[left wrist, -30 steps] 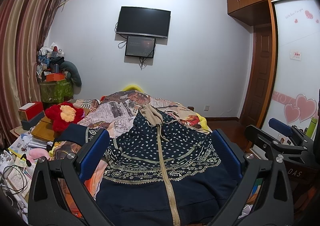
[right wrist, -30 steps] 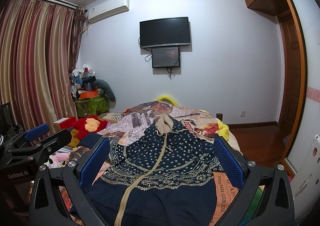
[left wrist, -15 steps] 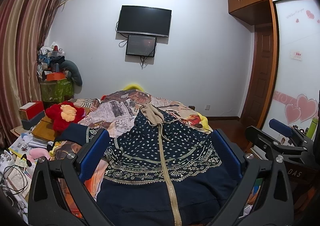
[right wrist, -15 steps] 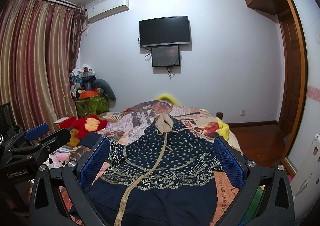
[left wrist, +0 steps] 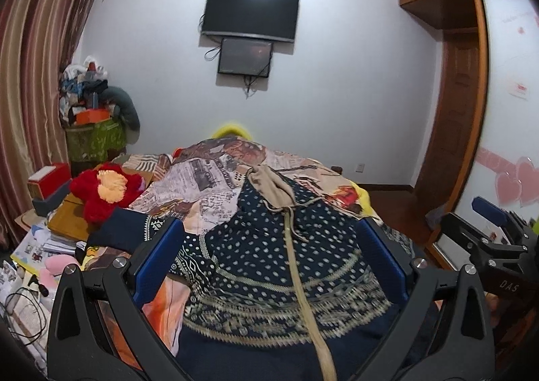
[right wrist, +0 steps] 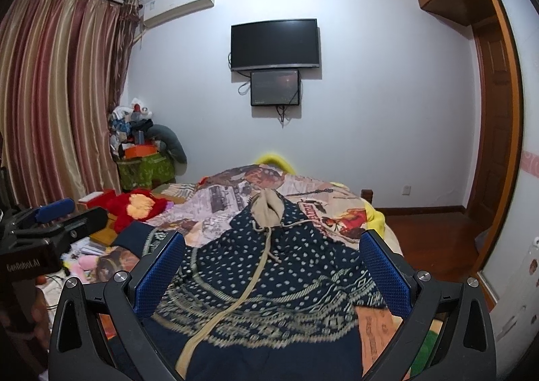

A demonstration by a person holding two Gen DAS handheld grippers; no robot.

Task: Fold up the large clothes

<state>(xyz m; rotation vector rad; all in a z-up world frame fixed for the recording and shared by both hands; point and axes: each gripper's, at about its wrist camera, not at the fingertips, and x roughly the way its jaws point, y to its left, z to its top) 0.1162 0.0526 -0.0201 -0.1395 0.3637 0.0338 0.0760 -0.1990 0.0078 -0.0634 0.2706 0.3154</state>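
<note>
A navy hooded zip jacket (left wrist: 269, 266) with white dots, patterned bands and a beige zip lies spread flat on the bed, hood (left wrist: 269, 183) toward the far wall; it also shows in the right wrist view (right wrist: 266, 276). One sleeve (left wrist: 124, 232) reaches left. My left gripper (left wrist: 269, 263) is open and empty, above the jacket's lower part. My right gripper (right wrist: 273, 273) is open and empty beside it, and shows at the right edge of the left wrist view (left wrist: 488, 236).
The bed carries a printed cover (left wrist: 209, 178). A red plush toy (left wrist: 104, 192), boxes and books crowd the left side. A laundry pile (left wrist: 91, 108) stands by the curtain. A TV (left wrist: 251, 13) hangs on the far wall. A wardrobe and door (left wrist: 461, 118) are right.
Both views have tilted slightly downward, so the room sits a little higher in frame. The jacket has not moved and both grippers stay open.
</note>
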